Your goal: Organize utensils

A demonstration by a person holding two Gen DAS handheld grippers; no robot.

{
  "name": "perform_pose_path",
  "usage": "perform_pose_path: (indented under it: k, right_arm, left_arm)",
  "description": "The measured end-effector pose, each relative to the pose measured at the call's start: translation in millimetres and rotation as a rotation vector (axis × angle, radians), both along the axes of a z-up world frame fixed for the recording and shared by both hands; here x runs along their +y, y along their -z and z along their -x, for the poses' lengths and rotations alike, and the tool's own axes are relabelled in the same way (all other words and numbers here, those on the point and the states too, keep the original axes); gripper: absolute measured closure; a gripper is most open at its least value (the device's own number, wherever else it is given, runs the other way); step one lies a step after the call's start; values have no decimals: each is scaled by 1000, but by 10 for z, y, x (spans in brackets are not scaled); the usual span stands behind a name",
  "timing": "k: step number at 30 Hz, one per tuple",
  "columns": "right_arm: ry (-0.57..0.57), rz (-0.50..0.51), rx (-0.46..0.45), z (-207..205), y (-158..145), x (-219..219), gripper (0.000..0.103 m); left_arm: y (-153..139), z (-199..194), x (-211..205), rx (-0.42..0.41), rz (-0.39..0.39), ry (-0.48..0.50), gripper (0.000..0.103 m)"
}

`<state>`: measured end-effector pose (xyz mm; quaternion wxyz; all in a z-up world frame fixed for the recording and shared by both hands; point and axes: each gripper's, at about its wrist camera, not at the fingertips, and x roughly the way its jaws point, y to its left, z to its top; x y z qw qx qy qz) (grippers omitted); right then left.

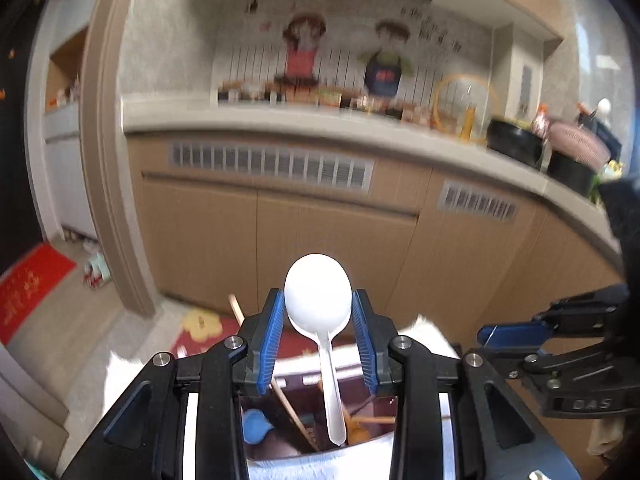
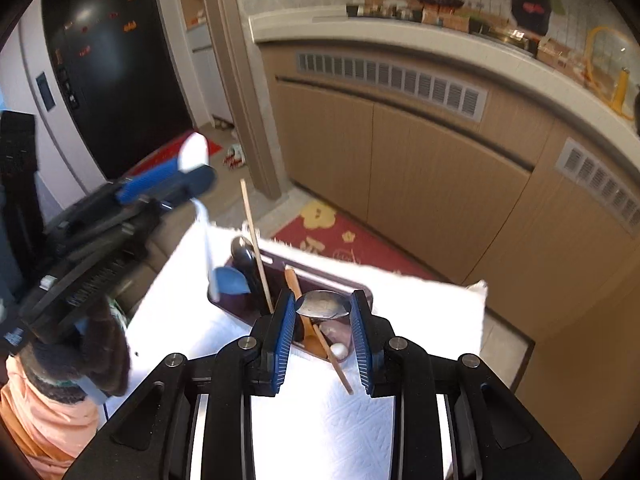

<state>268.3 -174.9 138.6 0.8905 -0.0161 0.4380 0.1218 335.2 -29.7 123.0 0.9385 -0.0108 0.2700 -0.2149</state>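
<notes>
My left gripper (image 1: 318,314) is shut on a white plastic spoon (image 1: 318,292); its bowl sits between the blue pads and the handle hangs down. The right wrist view shows that left gripper (image 2: 196,178) raised at the left, with the white spoon (image 2: 194,156) in it. The right gripper (image 2: 322,320) is shut on a metal spoon (image 2: 322,304), gripped across its bowl; the handle is hidden. Below both lies a dark tray (image 2: 316,266) on a white towel (image 2: 420,304), holding a blue spoon (image 2: 232,280), a black spoon (image 2: 244,256), a chopstick (image 2: 256,248) and a wooden spoon (image 2: 294,284).
A long wooden cabinet (image 2: 420,184) with vent grilles runs behind, under a counter (image 1: 280,124) crowded with small items. A red patterned mat (image 2: 328,232) lies on the floor beside the towel. A gloved hand and orange sleeve (image 2: 44,412) are at the lower left.
</notes>
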Motion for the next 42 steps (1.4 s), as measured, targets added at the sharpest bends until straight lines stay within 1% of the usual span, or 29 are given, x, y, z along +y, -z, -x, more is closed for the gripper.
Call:
perform_pose_path:
  k: [3, 5, 8, 10, 12, 13, 17, 18, 21, 23, 24, 25, 26, 27, 28, 29, 30, 31, 32, 33, 34, 36, 39, 42]
  right_arm:
    - [-12, 13, 51, -149, 225, 26, 74]
    - [-9, 19, 73, -255, 359, 32, 74]
    - [-12, 15, 115, -400, 578, 52, 74]
    - [-18, 12, 151, -466, 727, 84, 74]
    - [-21, 14, 182, -513, 866, 98, 74]
    - [-23, 14, 194, -535, 929, 102, 74]
    - [-25, 7, 201, -545, 1041, 96, 73]
    - [-23, 6, 194, -531, 1039, 91, 73]
    - [-2, -5, 137, -434, 924, 35, 72]
    - [23, 2, 58, -301, 766, -13, 66]
    - [36, 8, 17, -226, 692, -18, 58]
    - [55, 15, -35, -112, 597, -38, 50]
    - [67, 19, -81, -2, 517, -41, 46]
    - [79, 22, -131, 123, 441, -47, 40]
    - [90, 23, -184, 273, 372, -45, 34]
    - [98, 22, -223, 411, 322, -32, 31]
    - [106, 18, -261, 554, 288, -21, 26]
    - [113, 12, -300, 714, 268, 1, 20]
    - [120, 6, -336, 881, 276, 31, 17]
    - [125, 2, -363, 1028, 295, 66, 12]
    - [132, -1, -383, 1169, 325, 103, 10]
    - [147, -11, -409, 1453, 449, 175, 8]
    - [173, -10, -404, 1802, 679, 284, 5]
    - [200, 3, -398, 2120, 885, 338, 5]
  left_arm:
    - [332, -168, -64, 73, -22, -19, 72]
    - [516, -250, -63, 97, -28, -46, 72]
    - [740, -352, -67, 144, -33, -55, 72]
    - [839, -358, -57, 158, -46, -63, 72]
    - [917, -370, -62, 156, -65, -77, 71]
    - [942, -385, -66, 160, -69, -81, 69]
    - [958, -369, -48, 168, -68, -87, 52]
    - [926, -344, -33, 158, -67, -91, 50]
    - [756, -231, 65, 117, -37, -102, 42]
    - [595, -76, 175, 67, -1, -120, 25]
    - [512, 38, 236, 34, 16, -131, 21]
    - [449, 150, 285, 4, 28, -137, 13]
    - [386, 295, 339, -32, 37, -147, 5]
    - [340, 449, 383, -64, 41, -159, 2]
    - [306, 584, 415, -91, 43, -169, 0]
    - [284, 754, 447, -120, 40, -178, 0]
    - [274, 923, 470, -140, 30, -185, 0]
    - [266, 1054, 482, -152, 20, -191, 0]
    - [283, 1211, 498, -162, 10, -200, 0]
    - [309, 1349, 516, -163, 2, -210, 0]
    - [356, 1486, 535, -155, -6, -222, 0]
    - [472, 1738, 560, -127, -25, -245, 0]
    - [677, 2103, 616, -103, -41, -277, 0]
    - [857, 2426, 617, -102, -100, -343, 0]
